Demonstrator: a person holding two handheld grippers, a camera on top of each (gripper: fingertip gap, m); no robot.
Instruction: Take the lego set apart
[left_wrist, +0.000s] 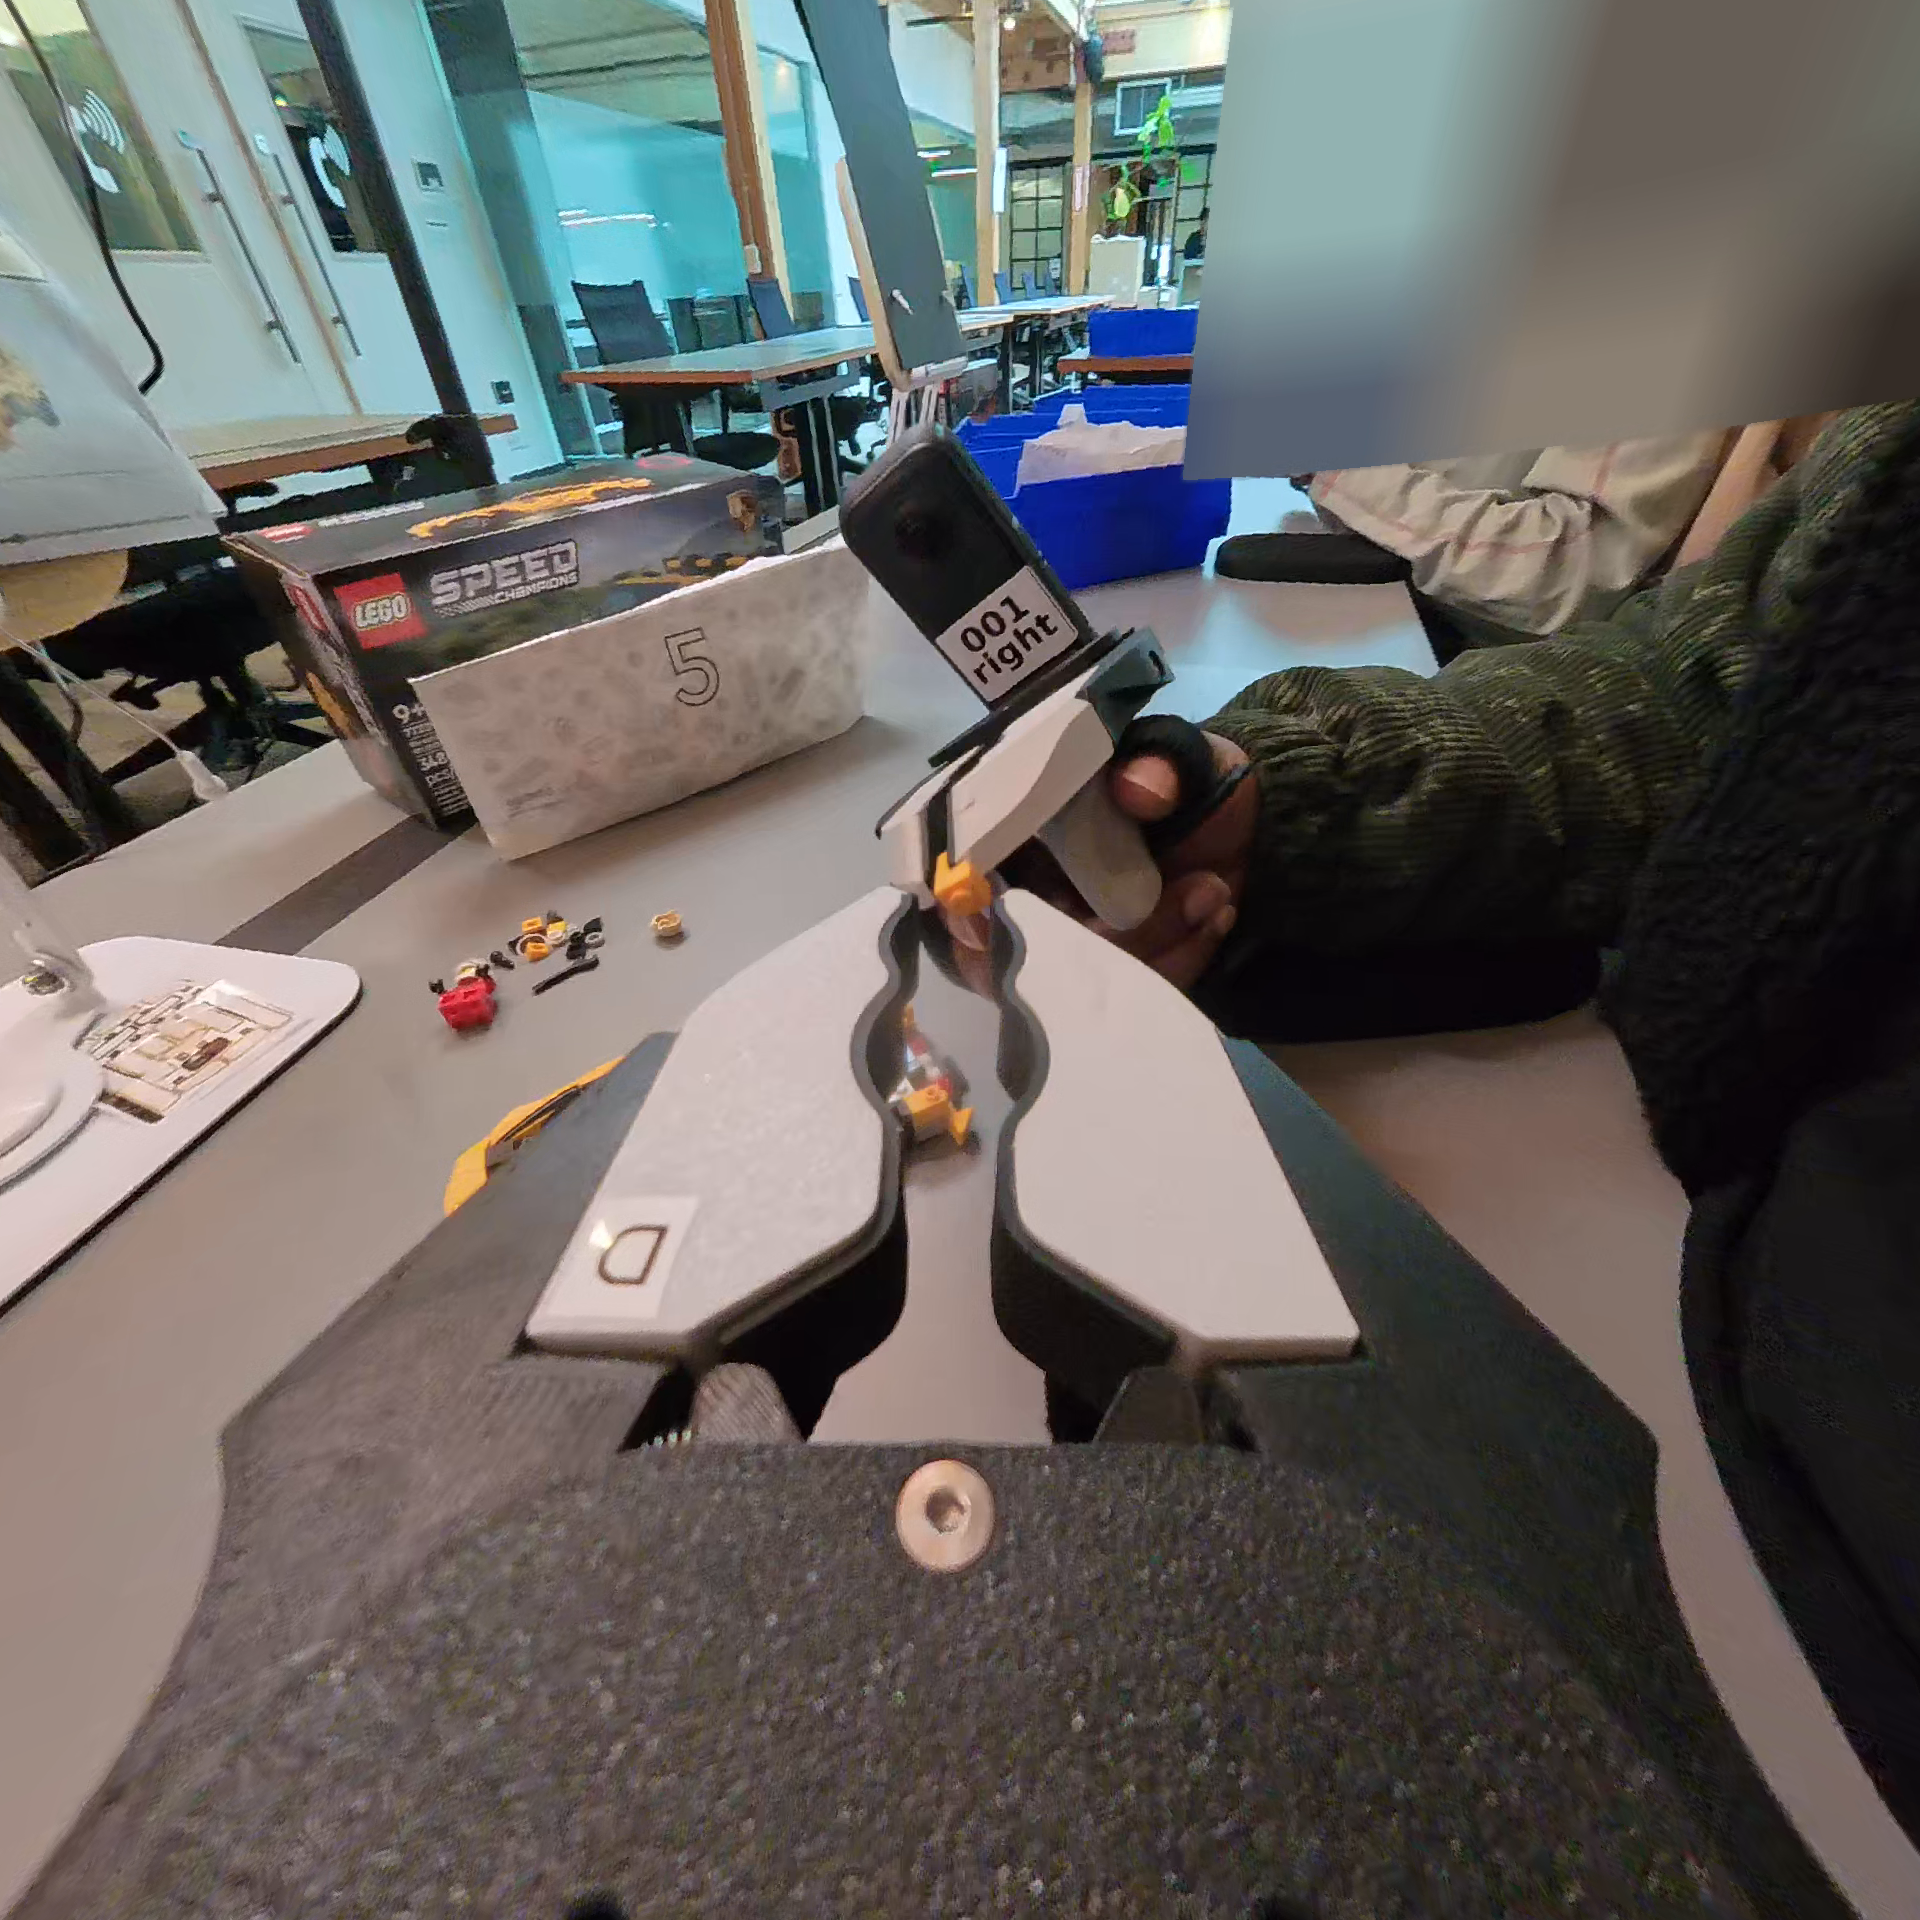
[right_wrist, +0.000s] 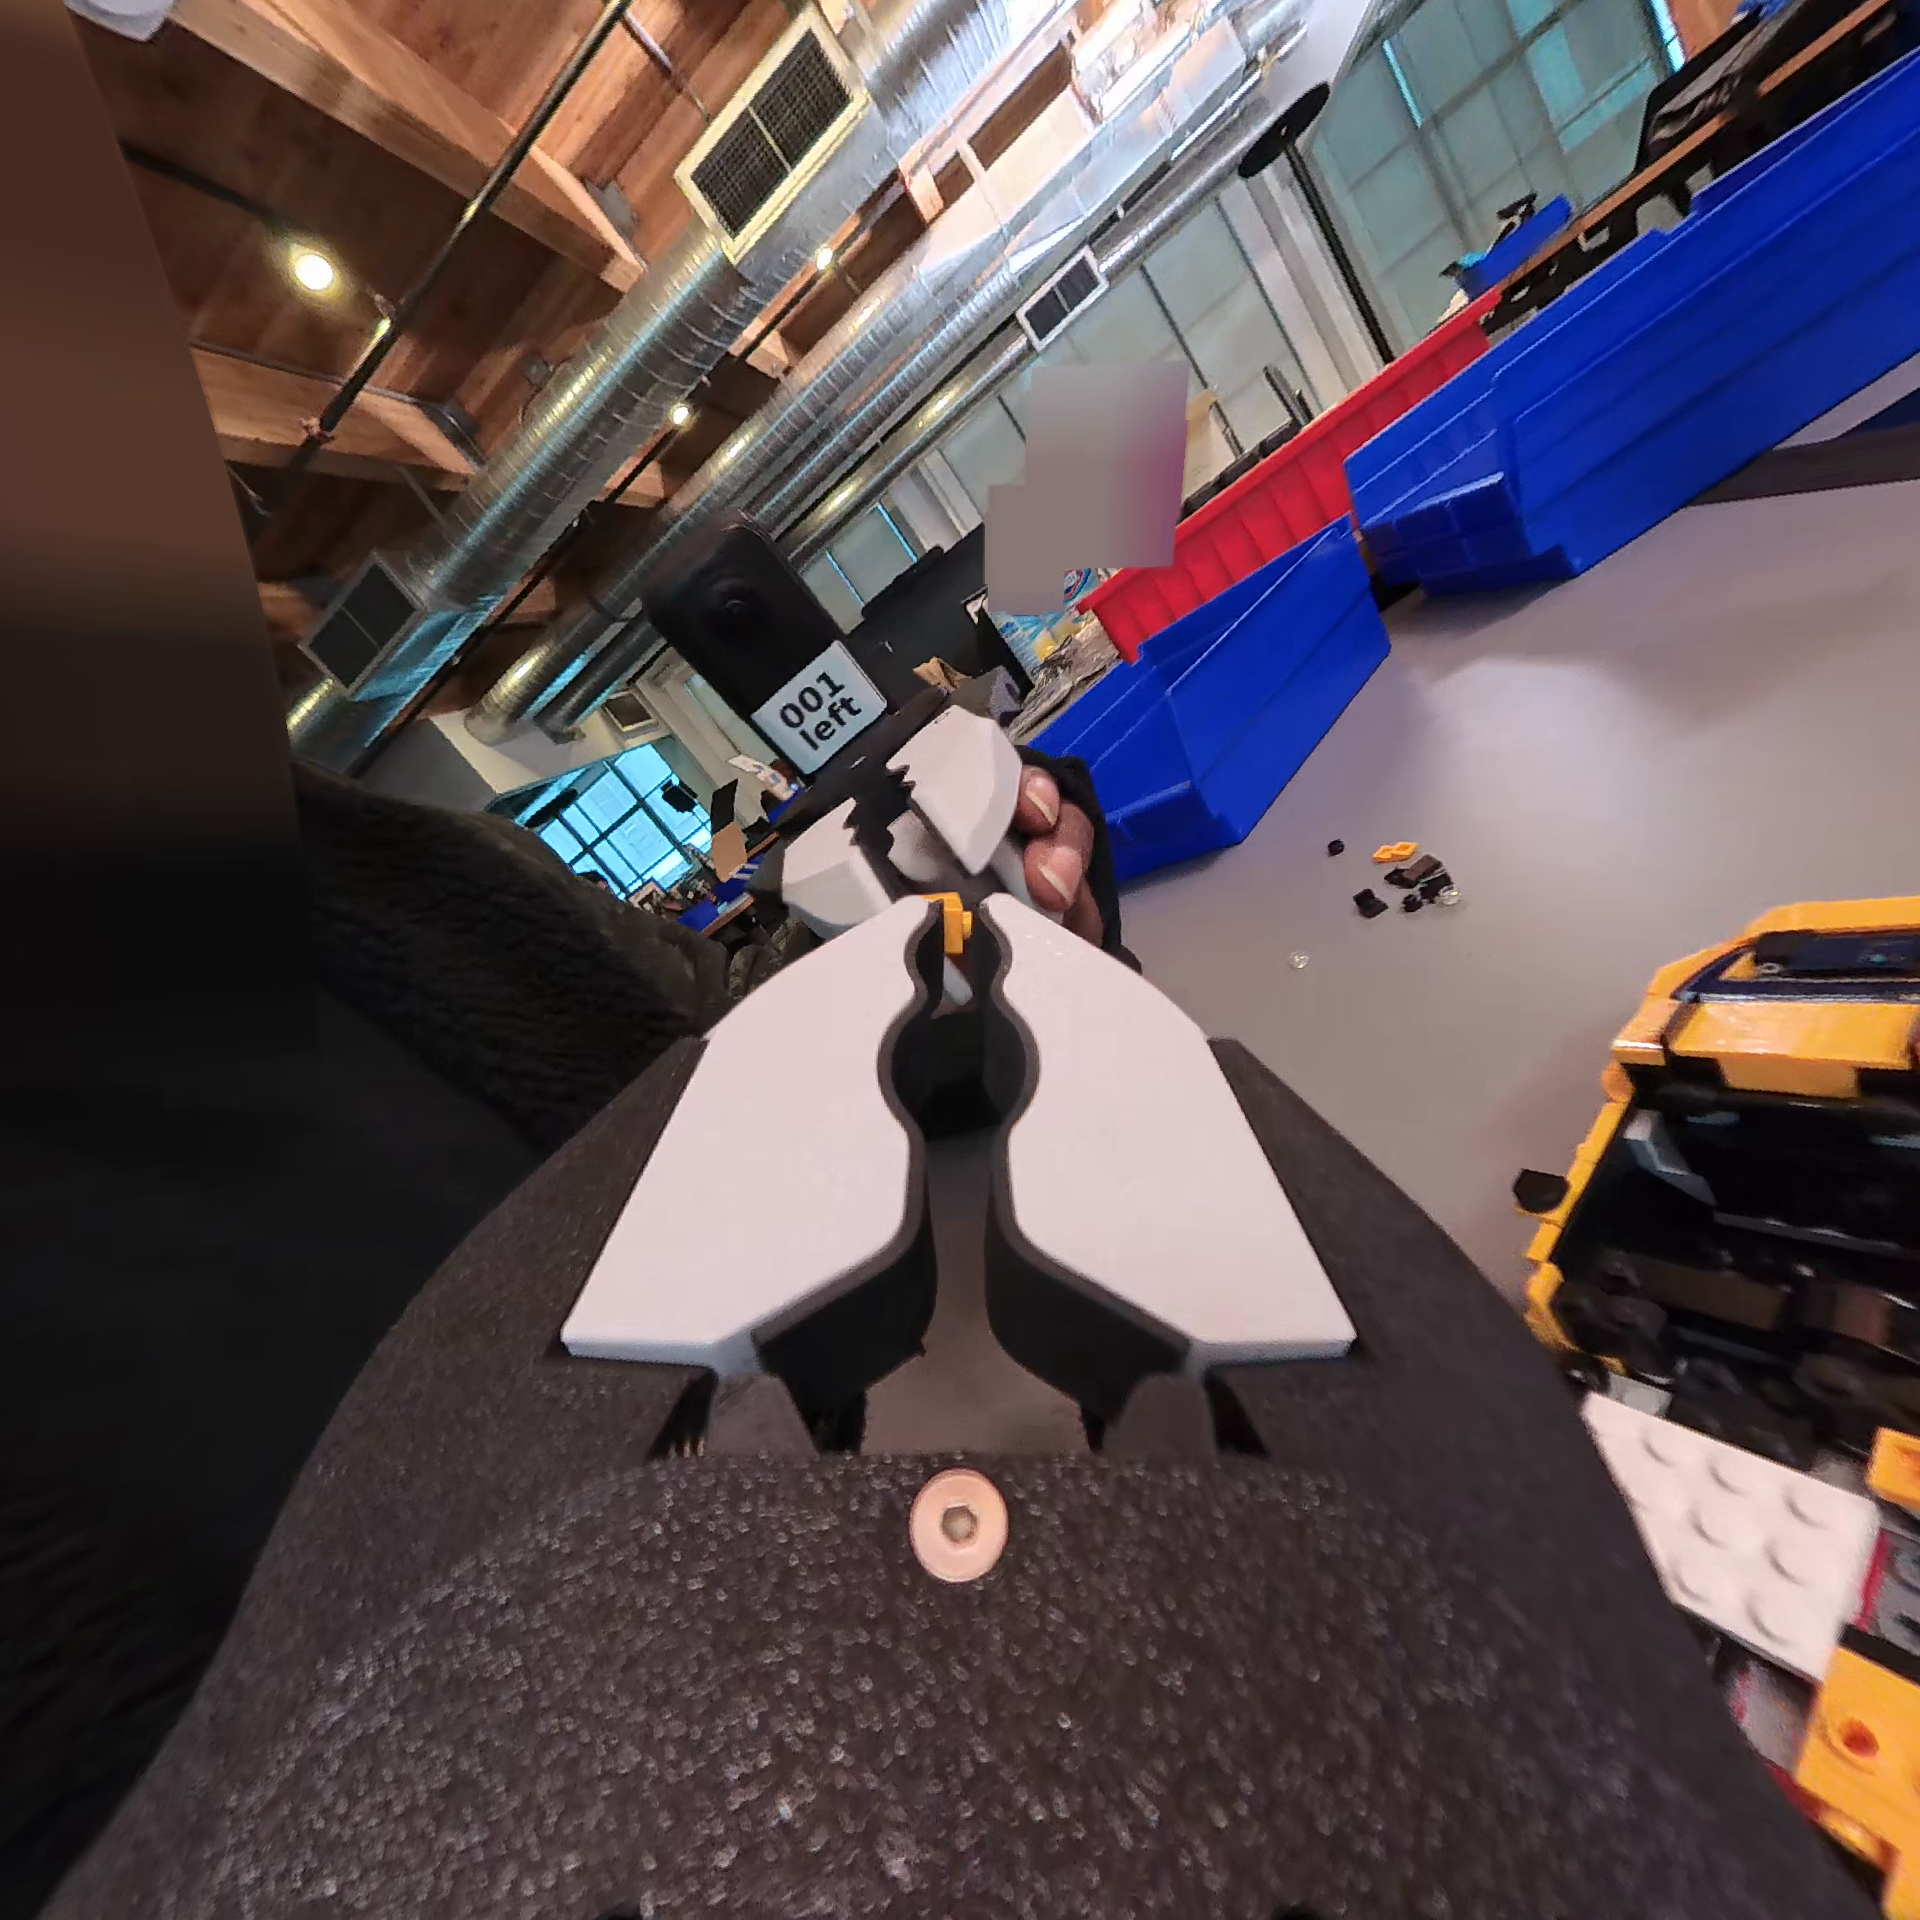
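An open-plan office or lab workspace, shown by rows of wood-topped desks with black office chairs (left_wrist: 623, 322), glass-walled meeting rooms (left_wrist: 644, 218), exposed silver ceiling ducts (right_wrist: 623, 416) and stacked blue plastic storage bins (right_wrist: 1621, 416).

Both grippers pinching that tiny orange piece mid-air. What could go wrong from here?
1. The orange piece is small and held only at the tips of the right gripper and left gripper; it may pop free when pulled.
2. A dropped part could mix into the loose pieces on the table.
3. The yellow car sits unsecured nearby; a jerk could knock it.
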